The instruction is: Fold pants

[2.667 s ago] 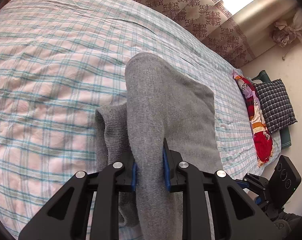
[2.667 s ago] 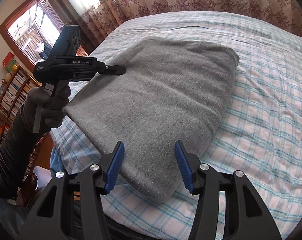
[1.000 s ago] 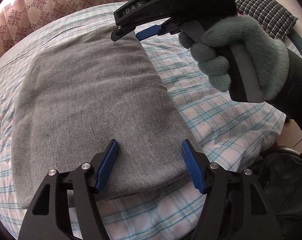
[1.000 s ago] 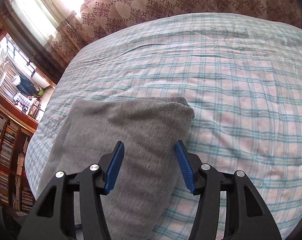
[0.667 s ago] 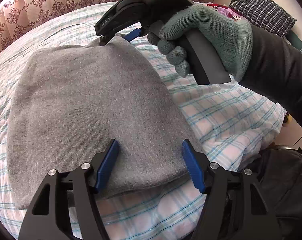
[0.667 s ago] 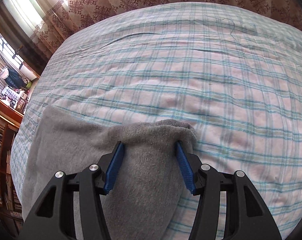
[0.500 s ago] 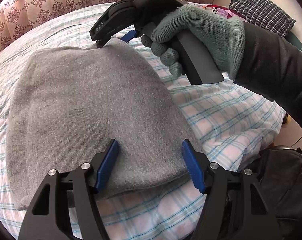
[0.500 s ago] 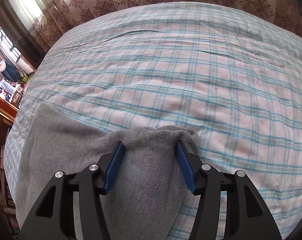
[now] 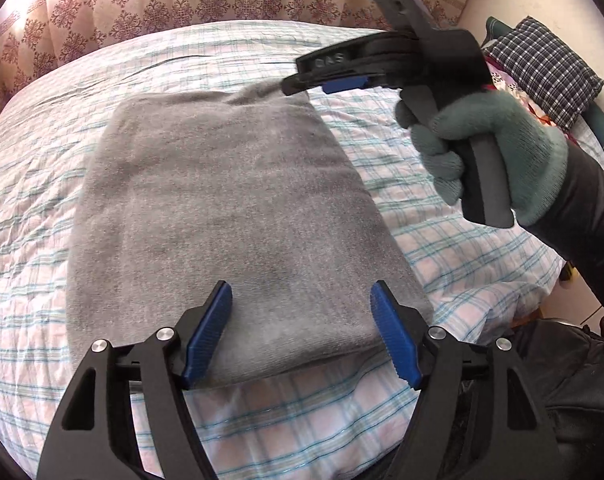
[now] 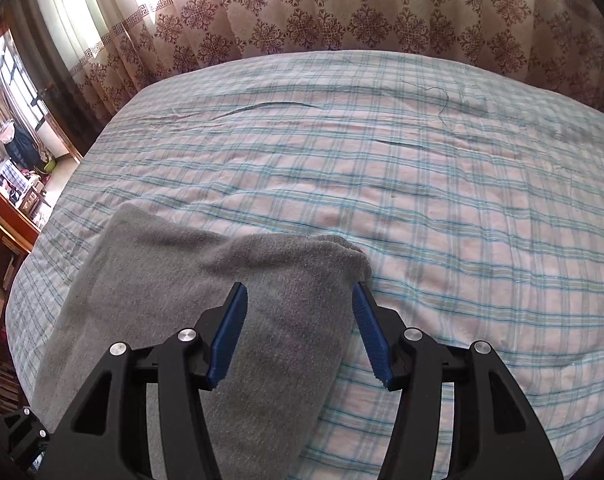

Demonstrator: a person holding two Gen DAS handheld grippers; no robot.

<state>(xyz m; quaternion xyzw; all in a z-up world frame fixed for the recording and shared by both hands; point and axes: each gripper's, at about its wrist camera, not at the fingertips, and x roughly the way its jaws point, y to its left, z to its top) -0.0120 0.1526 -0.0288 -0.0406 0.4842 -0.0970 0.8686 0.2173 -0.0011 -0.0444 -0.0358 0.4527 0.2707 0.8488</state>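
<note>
1. Since half a second before, the right black gripper with blue pads [image 10: 298, 320] had lifted away from the far corner of the folded grey knitted pants [image 9: 230, 216], jaws spread wide, holding nothing.
2. At lower centre, the left gripper [image 9: 302, 332] gaped over the near edge, empty.
3. Pants lay flat on the checked pink-and-teal bedsheet [image 10: 441, 184].

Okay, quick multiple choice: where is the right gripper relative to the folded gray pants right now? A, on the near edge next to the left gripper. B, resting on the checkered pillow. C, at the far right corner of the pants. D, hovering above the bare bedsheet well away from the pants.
C: the left wrist view shows the right gripper at the far right corner of the pants, whose fabric lies between its open fingers.
</note>
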